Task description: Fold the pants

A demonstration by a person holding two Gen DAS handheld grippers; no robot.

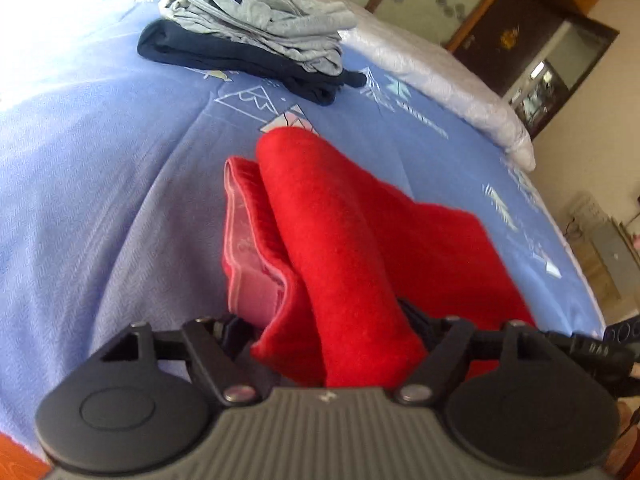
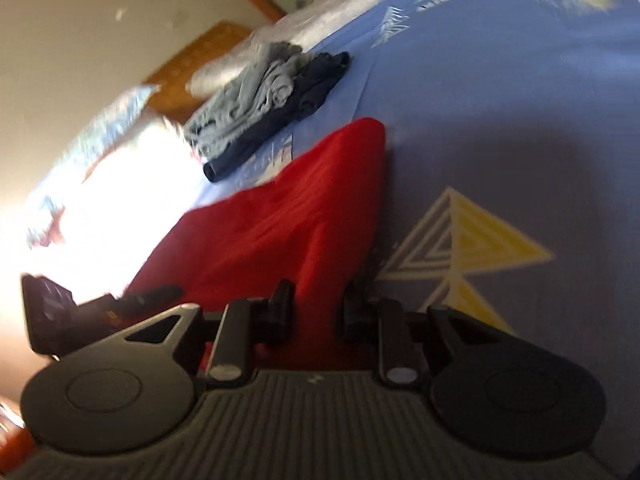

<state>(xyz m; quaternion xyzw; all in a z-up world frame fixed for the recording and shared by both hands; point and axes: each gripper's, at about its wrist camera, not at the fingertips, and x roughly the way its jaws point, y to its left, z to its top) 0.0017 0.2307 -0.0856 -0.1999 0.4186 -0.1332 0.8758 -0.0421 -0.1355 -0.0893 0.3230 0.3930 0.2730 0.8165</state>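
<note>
Red pants [image 1: 344, 248] lay on blue bedspread [image 1: 100, 168], long axis running away from both grippers toward folded clothes stack [image 1: 256, 28]. Left gripper [image 1: 332, 340] stood wide, cloth bunched between jaws, grip unclear. Right gripper [image 2: 316, 316] stood narrower around pants edge; pad contact hidden by blur.

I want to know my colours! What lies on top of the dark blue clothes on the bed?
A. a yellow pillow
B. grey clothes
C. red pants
B: the folded grey clothes sit on the dark blue clothes; the red pants lie apart, nearer.
</note>
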